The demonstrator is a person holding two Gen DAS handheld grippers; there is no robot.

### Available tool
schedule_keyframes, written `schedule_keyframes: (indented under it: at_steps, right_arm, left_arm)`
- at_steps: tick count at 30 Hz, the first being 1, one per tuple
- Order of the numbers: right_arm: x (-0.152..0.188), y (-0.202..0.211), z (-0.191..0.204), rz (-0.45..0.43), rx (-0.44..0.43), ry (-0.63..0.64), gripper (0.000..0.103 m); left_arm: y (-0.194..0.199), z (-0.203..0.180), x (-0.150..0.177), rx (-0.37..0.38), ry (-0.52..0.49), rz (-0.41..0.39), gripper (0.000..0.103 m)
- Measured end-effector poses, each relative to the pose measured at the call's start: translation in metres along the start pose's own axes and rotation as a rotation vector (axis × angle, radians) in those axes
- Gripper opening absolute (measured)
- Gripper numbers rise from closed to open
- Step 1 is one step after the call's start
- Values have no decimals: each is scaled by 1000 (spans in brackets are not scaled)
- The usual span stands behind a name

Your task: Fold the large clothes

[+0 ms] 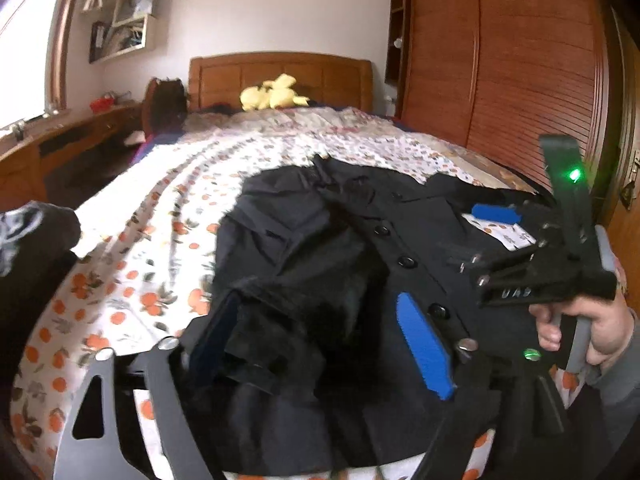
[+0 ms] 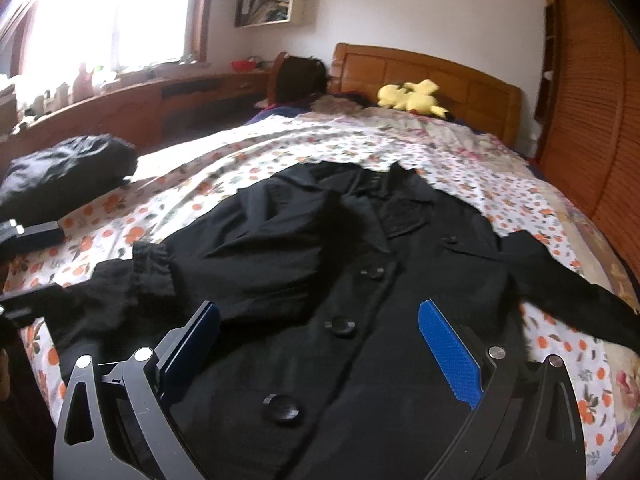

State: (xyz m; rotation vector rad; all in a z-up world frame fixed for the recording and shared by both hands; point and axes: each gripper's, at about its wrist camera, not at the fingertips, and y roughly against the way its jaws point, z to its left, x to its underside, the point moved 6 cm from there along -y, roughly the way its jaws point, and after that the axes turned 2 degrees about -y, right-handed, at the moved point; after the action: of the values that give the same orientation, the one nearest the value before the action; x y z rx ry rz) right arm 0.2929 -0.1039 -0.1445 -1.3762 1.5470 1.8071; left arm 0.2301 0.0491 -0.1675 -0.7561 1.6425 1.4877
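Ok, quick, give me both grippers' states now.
Left gripper: open, jaws around a bunched fold of the coat, not clamped.
Right gripper: open, over the coat's button front, holding nothing.

Bedroom with white walls. Bright window at left, glare washing out the glass. Wooden headboard, louvred wooden wardrobe at right, long wooden desk beneath the window, wall shelves above.

black coat on bed, open-jawed tool
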Motion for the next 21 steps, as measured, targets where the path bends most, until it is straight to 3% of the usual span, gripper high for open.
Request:
schedule_keyframes:
  at_steps: [14, 21]
  right_arm:
    - [13, -20, 86, 70, -184, 86, 96]
    - [22, -23, 134, 114, -298, 142, 83]
  left_arm:
    - [30, 61, 0, -125, 37, -52, 96]
    - [42, 83, 4, -155, 70, -61, 97]
